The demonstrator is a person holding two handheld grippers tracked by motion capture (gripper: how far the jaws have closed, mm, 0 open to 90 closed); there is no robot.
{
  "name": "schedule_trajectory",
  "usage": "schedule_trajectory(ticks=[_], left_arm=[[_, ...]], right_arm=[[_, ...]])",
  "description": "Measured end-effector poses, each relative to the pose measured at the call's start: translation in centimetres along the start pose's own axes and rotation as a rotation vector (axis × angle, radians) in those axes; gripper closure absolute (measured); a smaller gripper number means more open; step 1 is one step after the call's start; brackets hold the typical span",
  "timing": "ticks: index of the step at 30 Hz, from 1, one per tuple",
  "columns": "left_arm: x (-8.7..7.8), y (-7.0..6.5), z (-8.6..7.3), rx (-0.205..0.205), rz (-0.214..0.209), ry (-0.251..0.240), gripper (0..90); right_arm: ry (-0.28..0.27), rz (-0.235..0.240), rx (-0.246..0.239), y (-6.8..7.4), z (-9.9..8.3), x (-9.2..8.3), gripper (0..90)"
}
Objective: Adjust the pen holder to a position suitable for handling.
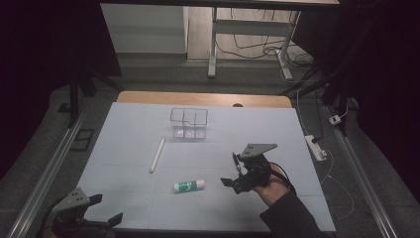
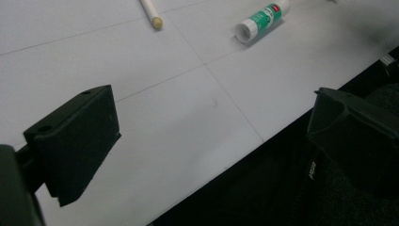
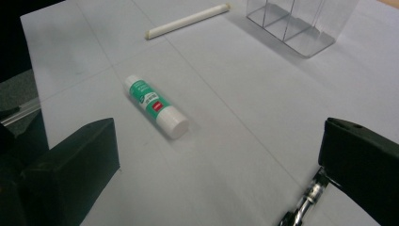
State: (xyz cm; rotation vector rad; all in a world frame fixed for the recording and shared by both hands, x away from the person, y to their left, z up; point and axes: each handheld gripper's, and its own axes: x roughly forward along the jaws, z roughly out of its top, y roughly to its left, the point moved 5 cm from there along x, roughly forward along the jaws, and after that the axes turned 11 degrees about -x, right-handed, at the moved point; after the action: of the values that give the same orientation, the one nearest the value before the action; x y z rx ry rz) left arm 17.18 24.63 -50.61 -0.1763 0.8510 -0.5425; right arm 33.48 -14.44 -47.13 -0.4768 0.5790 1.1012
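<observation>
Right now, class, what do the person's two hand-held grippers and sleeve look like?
Each hand-held gripper, left and right, is black with two blocky jaws and a grey three-cornered plate on top. A dark cable trails from the right one. The person's right sleeve is dark.

Both tools are black. The left gripper (image 1: 105, 209) and the right gripper (image 1: 231, 169) each carry a grey three-cornered plate on top, dotted with small holes. Their jaws are blocky black wedges. A black cable loops off the right gripper, and the person's sleeve (image 1: 292, 217) is dark.
</observation>
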Motion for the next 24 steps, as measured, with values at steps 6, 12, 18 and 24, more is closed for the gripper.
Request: schedule_trajectory(ticks=[6,12,18,24], left_arm=[[0.0,0.0,0.0,-0.001,0.0,-0.001,2.4],[0.0,0.0,0.0,-0.002,-0.001,-0.001,2.4],[0.0,0.0,0.0,-0.001,-0.003,-0.002,2.5],[0.0,0.0,0.0,-0.001,-0.006,-0.003,2.5]], right_arm=[[0.005,-0.01,0.016,-1.3,0.5,1.1,0.0],[0.02,-0.011,0.022,-2.2,1.6,2.5,0.0],[0.063,-0.006,0.022,-2.9,2.8,4.5,0.0],[0.095,-0.011,0.012,-3.3,3.5,6.0,0.0]])
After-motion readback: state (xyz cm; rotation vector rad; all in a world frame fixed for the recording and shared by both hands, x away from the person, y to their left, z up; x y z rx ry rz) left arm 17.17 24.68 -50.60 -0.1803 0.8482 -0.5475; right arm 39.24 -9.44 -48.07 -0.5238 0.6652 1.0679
